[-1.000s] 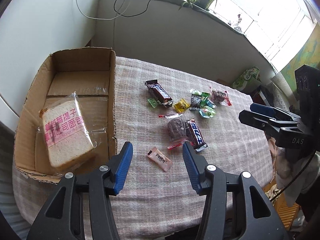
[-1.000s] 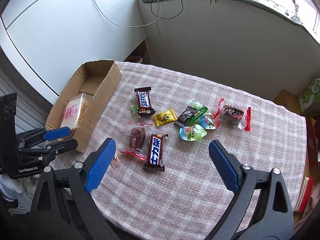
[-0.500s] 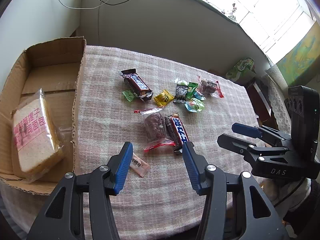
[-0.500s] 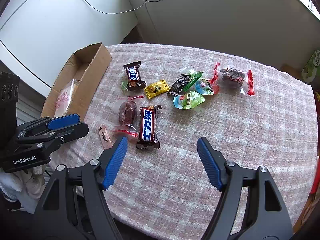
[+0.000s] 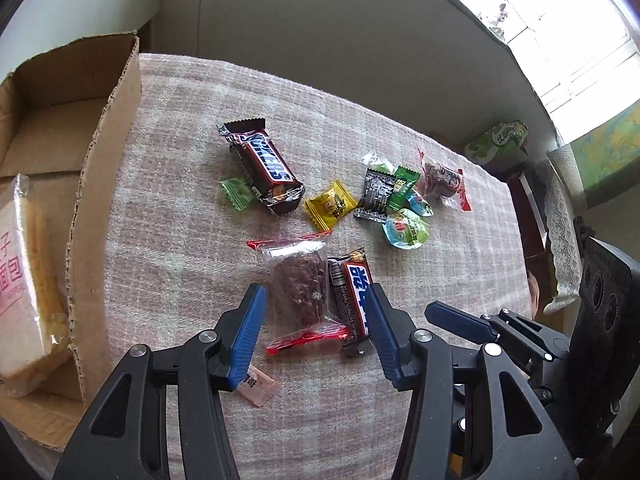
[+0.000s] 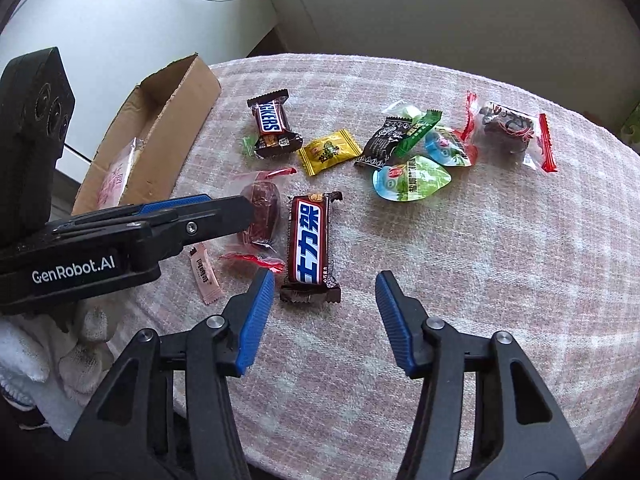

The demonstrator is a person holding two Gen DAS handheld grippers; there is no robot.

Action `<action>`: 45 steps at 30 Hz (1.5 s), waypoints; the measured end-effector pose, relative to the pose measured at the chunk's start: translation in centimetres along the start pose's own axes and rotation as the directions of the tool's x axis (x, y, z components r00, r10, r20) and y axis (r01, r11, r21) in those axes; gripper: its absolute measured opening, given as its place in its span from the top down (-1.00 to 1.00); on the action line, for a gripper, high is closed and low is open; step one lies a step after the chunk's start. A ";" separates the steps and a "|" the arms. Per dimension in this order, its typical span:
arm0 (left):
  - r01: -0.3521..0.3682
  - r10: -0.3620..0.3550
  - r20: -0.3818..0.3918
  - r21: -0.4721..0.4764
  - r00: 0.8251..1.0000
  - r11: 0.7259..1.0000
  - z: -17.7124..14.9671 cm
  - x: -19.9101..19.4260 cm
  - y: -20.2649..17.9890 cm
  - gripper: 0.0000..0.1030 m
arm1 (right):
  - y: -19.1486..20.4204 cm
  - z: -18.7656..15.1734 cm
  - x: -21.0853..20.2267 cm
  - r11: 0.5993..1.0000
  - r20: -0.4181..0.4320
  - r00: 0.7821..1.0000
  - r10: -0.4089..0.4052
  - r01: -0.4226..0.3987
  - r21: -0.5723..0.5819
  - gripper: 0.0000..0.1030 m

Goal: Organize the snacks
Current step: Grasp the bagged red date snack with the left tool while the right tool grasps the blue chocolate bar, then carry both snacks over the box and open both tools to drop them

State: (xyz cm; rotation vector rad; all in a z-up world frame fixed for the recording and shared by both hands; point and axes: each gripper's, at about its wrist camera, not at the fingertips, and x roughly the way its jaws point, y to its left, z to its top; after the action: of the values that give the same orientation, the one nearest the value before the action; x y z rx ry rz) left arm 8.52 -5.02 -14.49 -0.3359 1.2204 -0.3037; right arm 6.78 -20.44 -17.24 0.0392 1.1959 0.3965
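Since a second ago: both grippers have dropped closer to the snacks; the cardboard box [image 5: 100, 184] has slid toward the left edge of the left wrist view.
Left wrist view: left gripper [image 5: 316, 328] has its fingers spread, bracketing the clear-wrapped brown cake [image 5: 298, 292] and the Chinese-label Snickers bar [image 5: 354, 294] together; the small pink sachet [image 5: 256, 386] lies under its left finger. The bread pack [image 5: 20, 280] is already in the box.
Right wrist view: right gripper [image 6: 324, 312] hangs with fingers spread, just short of the same bar [image 6: 311, 244]; loose candies [image 6: 412, 148] sit farther back.
Risk: closing now could pinch two packets at once, or only slippery film, so one drops short of the box.
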 end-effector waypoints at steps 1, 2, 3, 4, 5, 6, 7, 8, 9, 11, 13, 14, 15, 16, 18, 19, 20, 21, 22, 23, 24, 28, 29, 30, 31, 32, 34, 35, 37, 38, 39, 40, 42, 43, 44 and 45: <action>-0.002 0.002 -0.008 -0.003 1.000 1.000 0.1 0.3 0.1 0.07 | 0.0 -0.1 0.3 1.000 -0.006 1.000 -0.002 0.002 -0.002 -0.06; -0.007 0.006 -0.015 -0.006 1.000 1.000 0.2 0.6 0.2 0.07 | 0.0 -0.1 0.6 1.000 -0.009 1.000 -0.004 0.004 -0.006 -0.05; -0.006 0.006 -0.021 -0.012 1.000 1.000 0.4 0.9 0.3 0.07 | 0.0 -0.2 0.9 1.000 -0.015 1.000 -0.006 0.006 -0.007 -0.05; -0.002 0.001 -0.029 -0.019 1.000 1.000 0.5 1.2 0.4 0.07 | -0.1 -0.2 1.2 1.000 -0.020 1.000 -0.006 0.006 -0.007 -0.03; -0.002 0.001 -0.039 -0.023 0.999 1.000 0.5 1.6 0.6 0.09 | -0.1 -0.3 1.5 1.000 -0.024 1.000 -0.004 0.004 -0.008 0.00; -0.009 0.008 -0.046 -0.025 0.999 1.000 0.6 1.8 0.6 0.12 | -0.1 -0.3 1.7 1.000 -0.028 1.000 -0.003 0.003 -0.010 0.01; -0.016 0.015 -0.052 -0.025 0.999 1.000 0.6 2.1 0.7 0.18 | -0.2 -0.3 2.0 1.000 -0.030 1.000 -0.002 0.002 -0.012 0.03; -0.017 0.016 -0.058 -0.028 0.998 0.999 0.6 2.4 0.8 0.19 | -0.1 -0.3 2.2 1.000 -0.033 0.999 -0.002 0.002 -0.013 0.03; -0.015 0.013 -0.060 -0.034 0.998 0.999 0.6 2.6 0.9 0.19 | -0.2 -0.2 2.4 1.000 -0.035 0.999 -0.001 0.001 -0.012 0.03; -0.020 0.018 -0.061 -0.035 0.998 0.999 0.5 2.8 1.0 0.31 | -0.2 -0.1 2.9 1.000 -0.041 0.999 0.001 -0.001 -0.010 0.08; -0.027 0.025 -0.062 -0.032 0.998 0.999 0.4 3.1 1.0 0.38 | -0.1 0.0 3.3 1.000 -0.045 0.999 0.003 -0.003 -0.010 0.13; -0.029 0.027 -0.061 -0.030 0.998 0.999 0.5 3.2 0.9 0.39 | -0.1 0.0 3.4 1.000 -0.046 0.999 0.002 -0.002 -0.013 0.14; -0.031 0.030 -0.057 -0.026 0.998 0.999 0.5 3.2 0.9 0.39 | 0.0 0.1 3.6 1.000 -0.048 0.999 0.001 -0.002 -0.016 0.14; -0.039 0.038 -0.052 -0.020 0.998 0.999 0.5 3.3 0.7 0.40 | 0.1 0.2 3.7 1.000 -0.049 0.999 0.000 -0.001 -0.018 0.15; -0.051 0.050 -0.043 -0.011 0.998 0.999 0.5 3.3 0.6 0.40 | 0.2 0.5 4.0 1.000 -0.049 0.999 -0.003 0.002 -0.027 0.19; -0.053 0.052 -0.041 -0.010 0.998 0.999 0.5 3.2 0.7 0.41 | 0.3 0.7 4.2 1.000 -0.051 0.999 -0.007 0.006 -0.030 0.25; -0.053 0.053 -0.040 -0.011 0.998 0.999 0.6 3.2 0.8 0.41 | 0.3 0.8 4.3 0.999 -0.053 0.999 -0.009 0.007 -0.032 0.30; -0.053 0.052 -0.039 -0.011 0.998 0.999 0.6 3.1 0.9 0.41 | 0.3 1.0 4.4 0.999 -0.056 0.998 -0.011 0.009 -0.033 0.31; -0.054 0.053 -0.037 -0.012 0.998 0.998 0.6 3.1 1.0 0.41 | 0.3 1.1 4.5 0.999 -0.058 0.998 -0.014 0.012 -0.035 0.34; -0.058 0.057 -0.034 -0.011 0.998 0.998 0.7 3.0 1.1 0.41 | 0.5 1.2 4.6 0.999 -0.057 0.998 -0.020 0.018 -0.042 0.39; -0.061 0.061 -0.031 -0.011 0.998 0.998 0.7 2.9 1.2 0.41 | 0.6 1.4 4.8 0.998 -0.058 0.998 -0.031 0.029 -0.051 0.40; -0.066 0.065 -0.024 -0.017 0.998 0.998 0.8 2.5 1.6 0.42 | 0.6 1.5 4.7 0.998 -0.056 0.998 -0.037 0.034 -0.056 0.43; -0.065 0.065 -0.022 -0.017 0.998 0.998 0.8 2.4 1.6 0.42 | 0.6 1.5 4.6 0.998 -0.055 0.998 -0.037 0.034 -0.052 0.43; -0.063 0.062 -0.020 -0.016 0.998 0.998 0.8 2.2 1.5 0.42 | 0.5 1.5 4.5 0.998 -0.054 0.998 -0.035 0.033 -0.047 0.43; -0.059 0.059 -0.017 -0.017 0.998 0.998 0.7 2.0 1.5 0.42 | 0.5 1.5 4.4 0.999 -0.052 0.998 -0.031 0.029 -0.042 0.43; -0.057 0.056 -0.014 -0.017 0.998 0.998 0.7 1.8 1.5 0.42 | 0.2 1.4 4.0 0.999 -0.048 0.998 -0.028 0.027 -0.037 0.43; -0.053 0.053 -0.006 -0.013 0.999 0.998 0.6 1.2 1.3 0.42 | 0.1 1.3 3.3 0.999 -0.039 0.999 -0.028 0.026 -0.028 0.43; -0.051 0.051 0.001 -0.009 0.999 0.999 0.6 0.8 1.2 0.42 | 0.0 1.3 2.8 0.999 -0.033 0.999 -0.025 0.024 -0.027 0.43; -0.047 0.047 0.015 -0.002 0.999 0.999 0.6 0.1 1.2 0.42 | 0.0 1.3 1.8 0.999 -0.018 1.000 -0.021 0.020 -0.027 0.43; -0.044 0.044 0.023 -0.002 0.999 0.999 0.7 -0.4 1.2 0.42 | 0.1 1.4 1.3 0.999 -0.010 1.000 -0.020 0.020 -0.029 0.43; -0.042 0.042 0.031 -0.004 0.999 0.999 0.8 -0.8 1.3 0.42 | 0.1 1.5 0.7 0.999 0.000 1.000 -0.018 0.018 -0.031 0.43; -0.041 0.041 0.039 -0.005 0.998 0.999 0.8 -1.2 1.3 0.42 | 0.2 1.6 0.2 0.999 0.008 1.000 -0.017 0.017 -0.034 0.43; -0.033 0.033 0.052 -0.011 0.998 0.999 0.9 -2.1 1.5 0.42 | 0.5 2.0 -0.7 0.999 0.023 1.000 -0.010 0.011 -0.039 0.43; -0.027 0.028 0.060 -0.015 0.998 1.000 1.0 -2.6 1.7 0.42 | 0.7 2.3 -1.0 0.999 0.032 0.999 -0.005 0.006 -0.042 0.43; -0.028 0.029 0.071 -0.017 0.997 0.999 1.0 -3.0 1.8 0.42 | 0.9 2.6 -1.4 0.999 0.040 0.999 0.000 0.002 -0.046 0.43; -0.031 0.032 0.081 -0.016 0.996 0.999 1.0 -3.5 1.9 0.42 | 1.2 2.8 -1.8 0.999 0.048 0.999 0.005 -0.003 -0.050 0.43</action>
State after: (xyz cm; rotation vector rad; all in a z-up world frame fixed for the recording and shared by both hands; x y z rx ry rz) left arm 8.48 -1.79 -11.94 -0.3384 1.1474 -0.2520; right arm 8.47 -19.40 -14.32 0.0080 1.1376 0.4268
